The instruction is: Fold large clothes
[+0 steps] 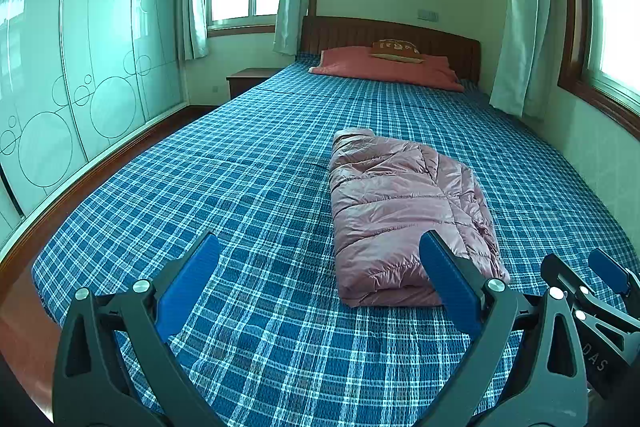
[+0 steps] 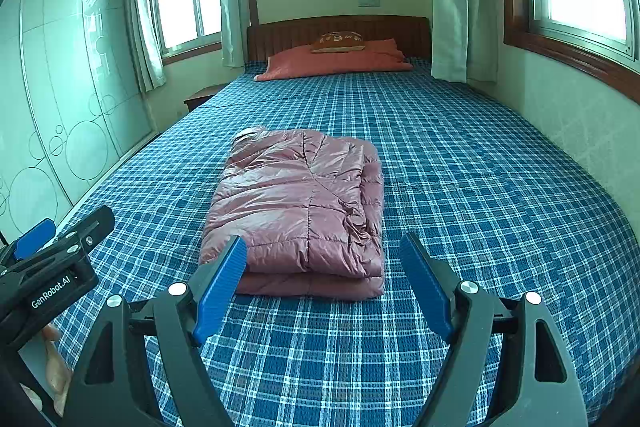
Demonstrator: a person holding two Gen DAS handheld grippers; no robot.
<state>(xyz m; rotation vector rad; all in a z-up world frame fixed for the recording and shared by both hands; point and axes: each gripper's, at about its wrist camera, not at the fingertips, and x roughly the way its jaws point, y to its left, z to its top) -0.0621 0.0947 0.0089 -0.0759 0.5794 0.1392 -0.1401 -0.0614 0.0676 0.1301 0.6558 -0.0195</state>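
While the folded pink jacket (image 2: pixel 300 211) lies mid-bed toward the foot edge, blue plaid bedding (image 2: pixel 480 187) runs to a red pillow (image 2: pixel 336 61) at the headboard. Both the left gripper (image 1: pixel 320 259) and right gripper (image 2: pixel 322 255) hover near the foot edge, jaws spread, empty.

Pink quilted puffer jacket (image 2: pixel 296 203): glossy, slick synthetic shell, stitched in puffy panels. Blue-and-white plaid bedspread (image 2: pixel 460 163): matt woven cloth, waffle-textured. My left gripper (image 1: pixel 320 267) and right gripper (image 2: pixel 322 267): matt black plastic arms, ribbed blue pads (image 2: pixel 222 283), shiny metal bolts. Dark brown headboard (image 2: pixel 340 27): grooved wood, low sheen. Pale wardrobe doors (image 1: pixel 80 67): smooth, glossy, reflective. Orange-red pillow (image 1: pixel 384 67): soft matt cloth.
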